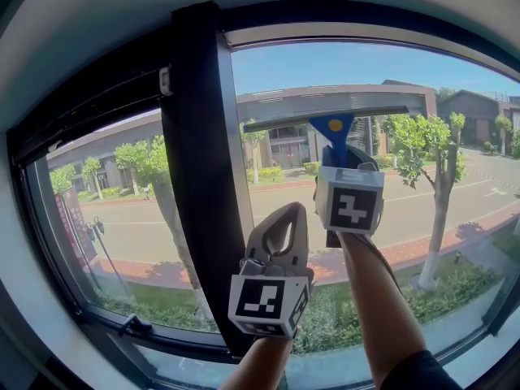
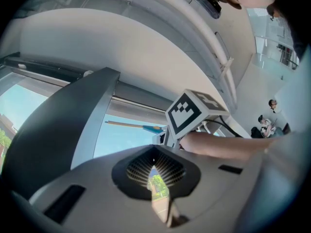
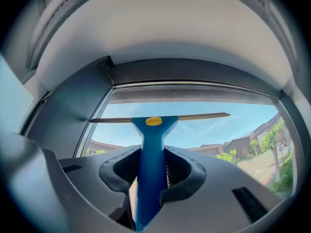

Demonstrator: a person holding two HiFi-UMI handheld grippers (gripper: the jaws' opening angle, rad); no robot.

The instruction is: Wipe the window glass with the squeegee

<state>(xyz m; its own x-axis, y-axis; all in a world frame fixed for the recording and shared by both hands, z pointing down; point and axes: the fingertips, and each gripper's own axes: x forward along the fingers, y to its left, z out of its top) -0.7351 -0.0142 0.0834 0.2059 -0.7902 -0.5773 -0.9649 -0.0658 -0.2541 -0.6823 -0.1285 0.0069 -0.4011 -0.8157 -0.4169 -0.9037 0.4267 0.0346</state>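
Note:
The blue squeegee (image 1: 335, 128) is held upright, its long blade (image 1: 325, 117) lying across the upper part of the right window pane (image 1: 455, 80). My right gripper (image 1: 338, 159) is shut on the squeegee's handle, just above its marker cube. In the right gripper view the handle (image 3: 150, 169) runs between the jaws up to the blade (image 3: 160, 117), a little below the top frame. My left gripper (image 1: 284, 211) is shut and holds nothing; it points up, lower and left of the squeegee, beside the dark mullion. In the left gripper view the left gripper (image 2: 155, 166) has its jaws together.
A wide dark mullion (image 1: 199, 177) splits the window; the left pane (image 1: 106, 210) lies beyond it. A latch (image 1: 134, 326) sits on the lower frame. Outside are trees, a road and buildings. Two people (image 2: 266, 125) are far back in the room.

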